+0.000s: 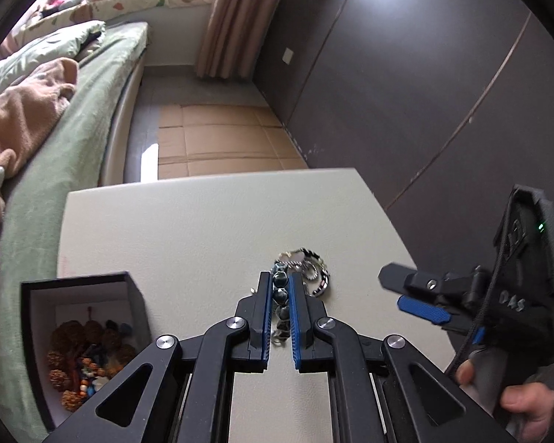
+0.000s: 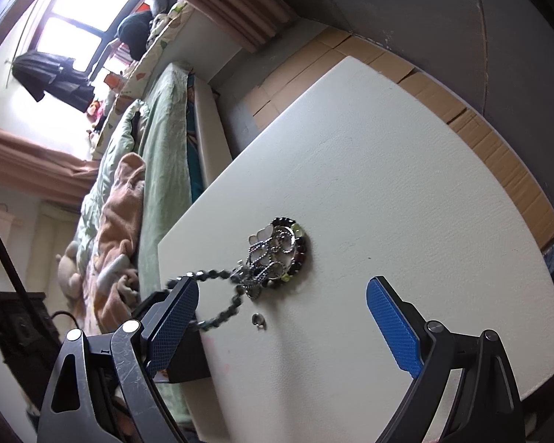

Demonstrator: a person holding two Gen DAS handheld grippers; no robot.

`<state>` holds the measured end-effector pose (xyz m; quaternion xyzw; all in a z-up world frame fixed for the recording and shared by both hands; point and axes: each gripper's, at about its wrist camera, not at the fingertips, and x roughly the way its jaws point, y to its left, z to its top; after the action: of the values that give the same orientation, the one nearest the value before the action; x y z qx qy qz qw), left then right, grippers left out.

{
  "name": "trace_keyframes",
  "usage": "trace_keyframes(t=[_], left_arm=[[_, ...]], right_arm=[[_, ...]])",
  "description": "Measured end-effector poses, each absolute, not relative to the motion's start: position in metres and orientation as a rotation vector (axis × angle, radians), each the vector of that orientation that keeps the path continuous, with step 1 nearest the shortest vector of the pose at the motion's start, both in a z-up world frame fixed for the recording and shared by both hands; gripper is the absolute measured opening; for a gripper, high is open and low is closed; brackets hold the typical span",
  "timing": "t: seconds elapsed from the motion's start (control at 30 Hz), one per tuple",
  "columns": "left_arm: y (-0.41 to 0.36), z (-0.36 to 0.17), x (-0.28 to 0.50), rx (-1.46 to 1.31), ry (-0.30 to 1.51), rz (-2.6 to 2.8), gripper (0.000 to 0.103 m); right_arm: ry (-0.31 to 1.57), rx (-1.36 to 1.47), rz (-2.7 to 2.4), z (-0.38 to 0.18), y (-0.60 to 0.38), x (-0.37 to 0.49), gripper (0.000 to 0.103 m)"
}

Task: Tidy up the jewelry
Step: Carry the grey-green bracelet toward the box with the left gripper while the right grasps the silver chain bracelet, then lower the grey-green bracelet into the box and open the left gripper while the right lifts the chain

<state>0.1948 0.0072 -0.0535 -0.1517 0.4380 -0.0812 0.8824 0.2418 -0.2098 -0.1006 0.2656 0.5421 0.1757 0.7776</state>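
Two grippers work over a white table. The left gripper is nearly closed, its blue pads pinching a strand of dark faceted beads, a beaded bracelet that runs between the fingers. The far end of that bracelet reaches a small tangle of jewelry lying on the table just beyond the fingertips. At the near left corner of the table stands an open black jewelry box with a white lining, holding brown knobbly beads and small coloured ones; only the left wrist view shows its contents.

The right wrist view shows the pile more clearly: silver chain loops, a pale heart-shaped piece, and a ring of dark red and yellow-green beads. It also shows the bracelet as an open loop, and a small silver ring lying alone nearer the camera. The right gripper is spread wide and holds nothing.
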Motion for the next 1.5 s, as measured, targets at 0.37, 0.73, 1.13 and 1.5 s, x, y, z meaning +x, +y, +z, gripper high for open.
trace_keyframes(t=[0.37,0.73,1.13,1.5], left_arm=[[0.056,-0.039,0.188,-0.412,0.841,-0.107,0.009],[0.085,-0.036,0.179,-0.461,0.821,-0.077,0.009],[0.091,-0.024,0.170,-0.471,0.804,-0.078,0.009],[0.116,-0.012,0.145,-0.488,0.771,-0.028,0.009]], right_arm=[[1.192,0.537,0.502,-0.111,-0.169,0.249,0.066],[1.193,0.300,0.490,-0.120,-0.117,0.258,0.051],[1.208,0.244,0.428,-0.124,-0.107,0.262,0.014],[1.029,0.287,0.490,-0.059,-0.125,0.229,0.013]])
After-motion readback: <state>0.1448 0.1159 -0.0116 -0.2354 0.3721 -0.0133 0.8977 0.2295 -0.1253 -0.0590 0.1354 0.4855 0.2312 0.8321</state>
